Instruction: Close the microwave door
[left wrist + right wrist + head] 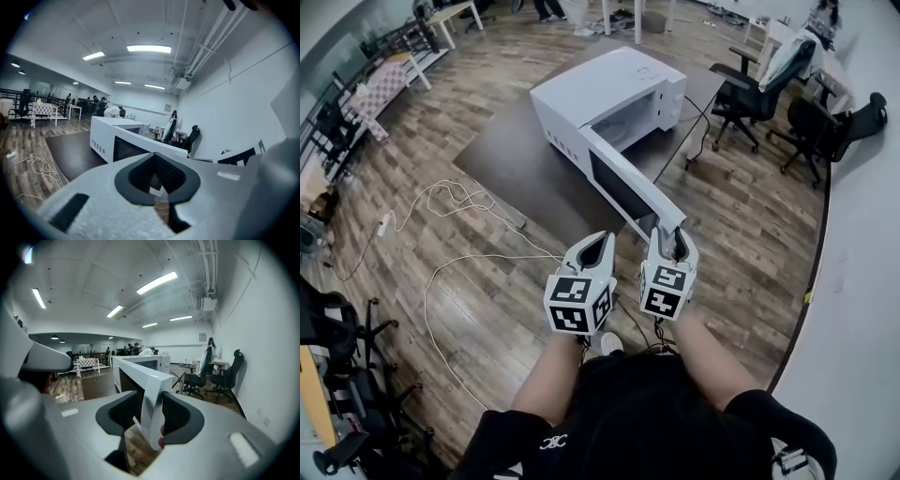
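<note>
A white microwave stands on a dark table, its door swung out toward me. My right gripper is at the door's free end. In the right gripper view the door's edge stands between the wide-apart jaws of the right gripper, close to both pads. My left gripper hangs just left of it, in front of the door's face. In the left gripper view the left gripper shows a narrow gap with nothing in it, and the microwave lies ahead.
Black office chairs stand right of the table, with a white wall at the far right. White cables trail over the wooden floor at the left. More chairs crowd the lower left corner.
</note>
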`<state>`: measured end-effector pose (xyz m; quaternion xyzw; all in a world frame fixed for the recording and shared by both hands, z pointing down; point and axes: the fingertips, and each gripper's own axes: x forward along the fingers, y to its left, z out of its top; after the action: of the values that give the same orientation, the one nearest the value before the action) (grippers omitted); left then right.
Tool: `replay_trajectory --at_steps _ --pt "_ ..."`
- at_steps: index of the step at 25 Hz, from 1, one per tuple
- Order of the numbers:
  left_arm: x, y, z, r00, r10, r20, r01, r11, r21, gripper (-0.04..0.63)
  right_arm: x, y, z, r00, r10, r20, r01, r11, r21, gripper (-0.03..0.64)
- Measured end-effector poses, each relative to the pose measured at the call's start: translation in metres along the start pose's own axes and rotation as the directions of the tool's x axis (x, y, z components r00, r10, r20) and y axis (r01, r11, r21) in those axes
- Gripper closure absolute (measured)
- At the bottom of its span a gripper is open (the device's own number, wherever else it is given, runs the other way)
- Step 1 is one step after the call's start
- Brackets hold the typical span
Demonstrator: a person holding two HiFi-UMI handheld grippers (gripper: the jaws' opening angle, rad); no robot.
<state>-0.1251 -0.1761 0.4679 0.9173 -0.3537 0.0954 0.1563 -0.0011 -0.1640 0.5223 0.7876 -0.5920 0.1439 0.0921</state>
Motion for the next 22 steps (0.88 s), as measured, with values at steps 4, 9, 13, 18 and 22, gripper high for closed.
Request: replay_trajectory --at_steps 4,9,13,18,22 --pt "0.005 0.013 -0.003 0.999 -0.040 -0.020 0.040 0.999 0.001 0.588 0.007 -0.004 0.001 0.997 -0.083 -0.004 0.083 0.997 0.006 0.454" --pt "0.015 0.020 -0.002 0.996 -0.085 -0.038 0.086 0.996 0.018 0.588 0.021 -0.018 0.003 0.985 -0.170 -0.017 0.170 0.985 0.014 0.482" --pt "0.020 0.018 0.001 0.993 -0.113 -0.041 0.115 0.993 0.037 0.588 0.028 -0.030 0.004 0.978 -0.209 -0.025 0.210 0.977 0.029 0.476" --pt "0.038 0.016 0.003 0.990 -0.130 -0.061 0.134 0.989 0.059 0.588 0.045 -0.050 0.010 0.970 -0.240 -0.035 0.242 0.969 0.049 0.468" --pt "0.058 0.015 0.008 0.989 -0.128 -0.069 0.133 0.989 0.071 0.588 0.064 -0.070 0.018 0.970 -0.242 -0.037 0.244 0.968 0.058 0.468"
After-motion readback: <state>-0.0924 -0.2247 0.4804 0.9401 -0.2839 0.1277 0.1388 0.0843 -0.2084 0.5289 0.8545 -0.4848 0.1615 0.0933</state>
